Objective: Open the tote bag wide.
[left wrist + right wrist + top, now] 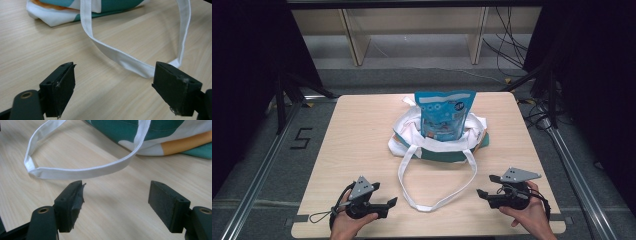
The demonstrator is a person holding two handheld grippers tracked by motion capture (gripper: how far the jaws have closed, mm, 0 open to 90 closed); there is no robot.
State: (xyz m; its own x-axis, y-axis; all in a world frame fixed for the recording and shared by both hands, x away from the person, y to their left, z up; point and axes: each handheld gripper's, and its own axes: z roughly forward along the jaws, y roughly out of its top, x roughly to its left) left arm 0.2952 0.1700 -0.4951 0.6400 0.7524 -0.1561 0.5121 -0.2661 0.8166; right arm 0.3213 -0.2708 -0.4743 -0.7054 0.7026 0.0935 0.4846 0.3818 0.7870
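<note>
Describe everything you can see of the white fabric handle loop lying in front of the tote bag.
The white fabric handle loop is a flat woven strap with stitched edges. It runs from the front of the white, green and orange cloth tote bag toward the person, forming a long U on the light wooden table. It lies slack, partly on edge, creased at its near bend. It sits between the two open claws; nothing grips it.

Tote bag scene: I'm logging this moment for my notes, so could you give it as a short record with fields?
surface: wooden table
bag: white, green and orange tote bag, lying mid-table
contents: blue pouch standing upright in the bag
near handle: white strap looped on the table toward the person
left gripper: open, empty, left of the strap
right gripper: open, empty, right of the strap
contact: neither gripper touches the strap
</note>
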